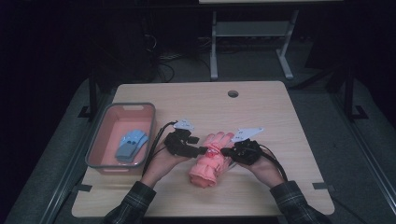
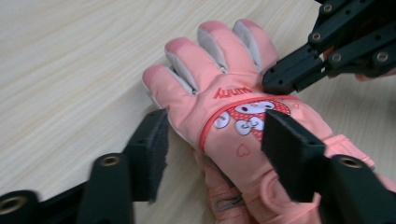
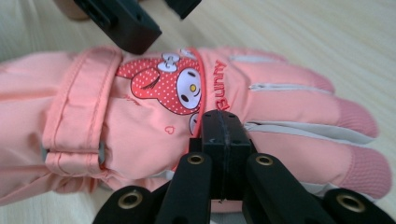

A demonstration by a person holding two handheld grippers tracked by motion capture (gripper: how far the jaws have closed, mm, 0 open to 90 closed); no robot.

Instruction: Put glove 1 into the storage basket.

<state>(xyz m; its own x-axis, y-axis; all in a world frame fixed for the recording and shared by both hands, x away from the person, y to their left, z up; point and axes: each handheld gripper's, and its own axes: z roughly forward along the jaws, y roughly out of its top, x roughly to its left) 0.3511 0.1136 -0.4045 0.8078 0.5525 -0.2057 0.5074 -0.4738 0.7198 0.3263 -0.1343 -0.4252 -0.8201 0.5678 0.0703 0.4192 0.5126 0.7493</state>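
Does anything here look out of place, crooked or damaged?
Nothing looks damaged or spilled. The pink glove lies flat on the table, at a slight slant, between the left gripper and the right gripper. A blue-grey glove lies in the tray, so the pink one is the only glove outside it.

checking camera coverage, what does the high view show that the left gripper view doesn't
High view alone: the grey tray with its pink floor at the table's left, a blue glove lying in it, the person's hands and plaid sleeves, the hole in the tabletop, and the floor beyond.

Left gripper view alone: the bunny picture and red lettering on the glove's back, and the left tongs standing open astride the glove.

Both: the pink glove flat on the wooden table, and the right tongs shut at its edge.
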